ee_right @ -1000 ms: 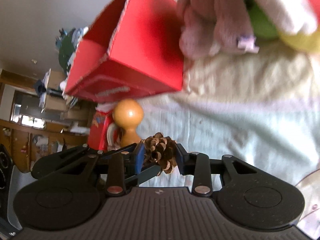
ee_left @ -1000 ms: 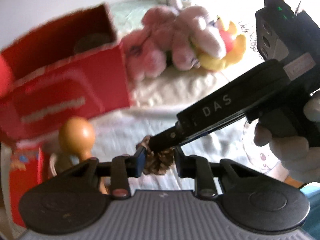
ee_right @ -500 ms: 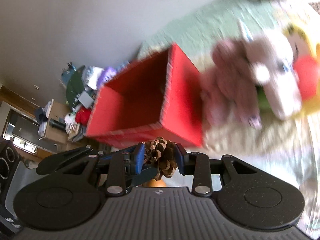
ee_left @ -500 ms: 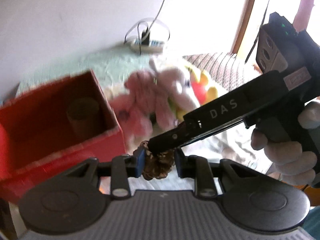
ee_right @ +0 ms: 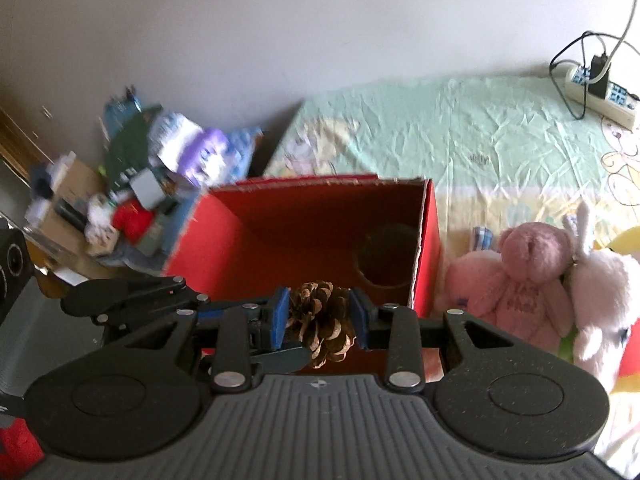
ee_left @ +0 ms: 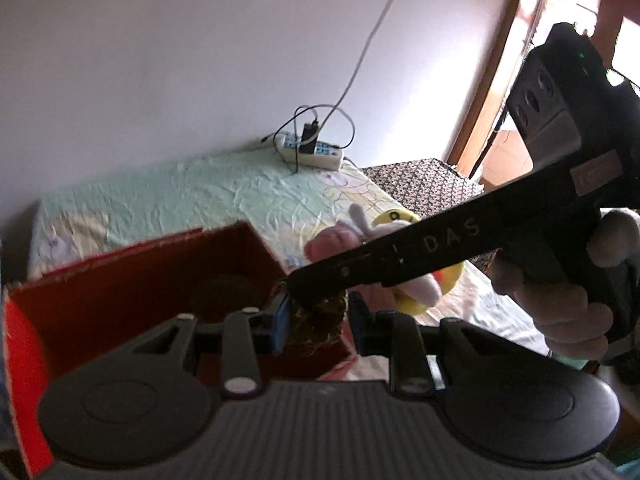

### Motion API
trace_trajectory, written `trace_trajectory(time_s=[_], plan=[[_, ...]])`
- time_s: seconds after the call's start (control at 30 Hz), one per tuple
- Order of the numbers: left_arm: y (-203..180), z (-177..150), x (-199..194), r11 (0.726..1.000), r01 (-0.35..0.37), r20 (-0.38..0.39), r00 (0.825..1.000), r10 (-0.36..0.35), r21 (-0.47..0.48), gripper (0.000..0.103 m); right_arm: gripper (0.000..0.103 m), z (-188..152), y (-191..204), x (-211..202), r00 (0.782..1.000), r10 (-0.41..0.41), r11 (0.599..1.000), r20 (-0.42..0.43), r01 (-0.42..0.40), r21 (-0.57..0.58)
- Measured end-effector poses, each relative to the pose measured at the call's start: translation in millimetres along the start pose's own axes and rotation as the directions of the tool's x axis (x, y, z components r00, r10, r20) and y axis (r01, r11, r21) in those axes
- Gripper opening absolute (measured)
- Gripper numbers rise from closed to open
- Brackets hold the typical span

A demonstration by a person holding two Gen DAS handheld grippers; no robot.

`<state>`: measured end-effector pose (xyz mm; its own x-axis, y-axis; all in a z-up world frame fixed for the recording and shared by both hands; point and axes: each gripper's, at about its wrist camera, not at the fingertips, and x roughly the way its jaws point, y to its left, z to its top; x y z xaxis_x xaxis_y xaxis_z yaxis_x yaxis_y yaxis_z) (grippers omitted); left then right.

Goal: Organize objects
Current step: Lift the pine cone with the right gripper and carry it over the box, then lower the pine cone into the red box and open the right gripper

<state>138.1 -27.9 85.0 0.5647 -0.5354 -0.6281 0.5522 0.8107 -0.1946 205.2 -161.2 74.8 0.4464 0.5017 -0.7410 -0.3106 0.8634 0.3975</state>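
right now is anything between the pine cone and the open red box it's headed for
Nothing visible blocks it. The pine cone is pinched between both the right gripper and the left gripper, just in front of the red box. The box's top is open; only a dim round object sits inside by its right wall.

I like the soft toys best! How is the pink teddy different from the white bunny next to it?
The pink teddy is pink with a round head and short rounded ears; the white bunny is white with a long ear sticking up. The teddy sits nearer the red box, and the bunny is on its far side, farther from the box. Both are fluffy, press against each other and rest on the bed sheet.
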Motion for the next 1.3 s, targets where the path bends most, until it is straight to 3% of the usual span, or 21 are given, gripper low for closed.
trace_trajectory(time_s=[0.23, 0.57, 0.73, 1.1, 1.3], plan=[[50, -13, 29, 0.988, 0.060, -0.066, 0.995, -0.070, -0.139, 0.024, 0.036, 8, 18, 47, 0.979, -0.141, 0.981, -0.149, 0.118, -0.152], [79, -28, 60, 0.964, 0.106, -0.147, 0.978, -0.145, -0.243, 0.025, 0.036, 13, 29, 86, 0.896, -0.323, 0.913, -0.304, 0.210, -0.350], [86, -33, 69, 0.956, 0.123, -0.165, 0.971, -0.171, -0.267, 0.024, 0.036, 11, 25, 93, 0.869, -0.354, 0.899, -0.346, 0.215, -0.380], [88, -36, 65, 0.964, 0.100, -0.172, 0.974, -0.145, -0.246, 0.024, 0.039, 3, 21, 103, 0.857, -0.367, 0.889, -0.361, 0.210, -0.407], [95, -37, 62, 0.963, 0.070, -0.177, 0.977, -0.118, -0.259, 0.025, 0.039, 2, 23, 103, 0.868, -0.378, 0.879, -0.323, 0.227, -0.420]])
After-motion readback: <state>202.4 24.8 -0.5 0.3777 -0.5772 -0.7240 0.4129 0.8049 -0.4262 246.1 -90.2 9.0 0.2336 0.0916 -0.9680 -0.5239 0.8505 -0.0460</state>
